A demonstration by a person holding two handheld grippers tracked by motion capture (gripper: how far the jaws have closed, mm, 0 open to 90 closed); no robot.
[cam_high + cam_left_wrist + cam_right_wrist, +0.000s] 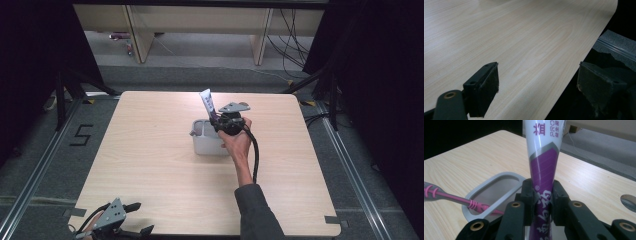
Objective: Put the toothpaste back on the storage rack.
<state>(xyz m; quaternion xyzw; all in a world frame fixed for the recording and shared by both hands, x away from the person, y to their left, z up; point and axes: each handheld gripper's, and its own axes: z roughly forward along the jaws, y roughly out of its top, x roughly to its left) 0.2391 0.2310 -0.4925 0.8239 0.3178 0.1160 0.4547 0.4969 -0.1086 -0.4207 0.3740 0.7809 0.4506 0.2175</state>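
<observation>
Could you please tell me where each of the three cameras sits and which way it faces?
High view: above the person's side, looking forward and down on the light wooden table; right hand, forearm and both tools show.
Left gripper view: rides the left tool, looking along its open jaws across the tabletop's edge.
Right gripper view: rides the right tool, facing the purple-and-white toothpaste tube it clamps, above the grey plastic cup holding a pink toothbrush.
Shared: high and right gripper views both show tube and cup.
</observation>
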